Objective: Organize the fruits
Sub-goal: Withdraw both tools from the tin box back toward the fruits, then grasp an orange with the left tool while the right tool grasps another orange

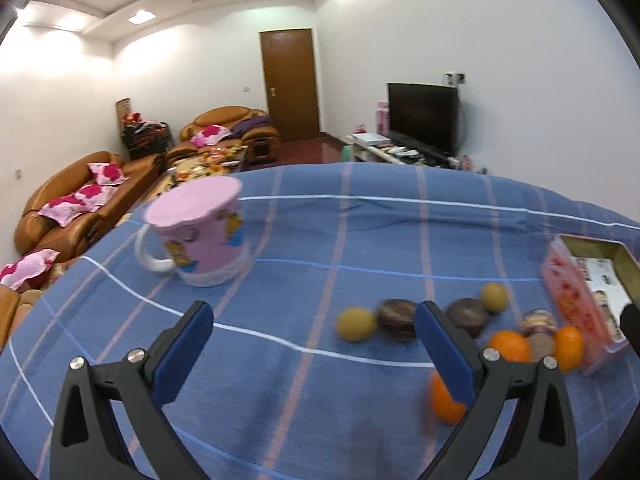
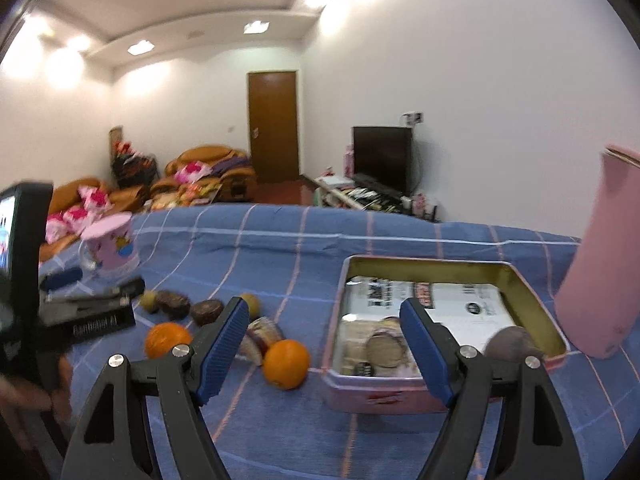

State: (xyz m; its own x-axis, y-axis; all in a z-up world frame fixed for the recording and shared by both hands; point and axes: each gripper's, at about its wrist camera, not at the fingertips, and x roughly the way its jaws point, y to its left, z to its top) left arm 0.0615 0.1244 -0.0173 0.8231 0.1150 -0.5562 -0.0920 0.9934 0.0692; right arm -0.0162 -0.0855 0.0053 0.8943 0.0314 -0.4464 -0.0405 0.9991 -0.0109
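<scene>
Covering the whole surface, a blue checked cloth (image 1: 320, 240) with pink and white lines is seen under scattered fruit.

Behind the cloth's far edge, a living room is shown: brown sofas (image 1: 80, 192) at left, a wooden door (image 1: 290, 84), a dark TV (image 1: 423, 117) at right. Round oranges (image 2: 286, 363), dull yellow fruits (image 1: 356, 324) and dark brown ones (image 1: 398, 318) are gathered at lower right of the left view, beside a pink tin (image 2: 452, 320) with an open top, printed paper inside. A pink mug (image 1: 200, 232) stands well apart at left; bare cloth lies between. The left gripper (image 1: 316, 344) and right gripper (image 2: 324, 340) are both held spread wide, nothing between the blue pads.
</scene>
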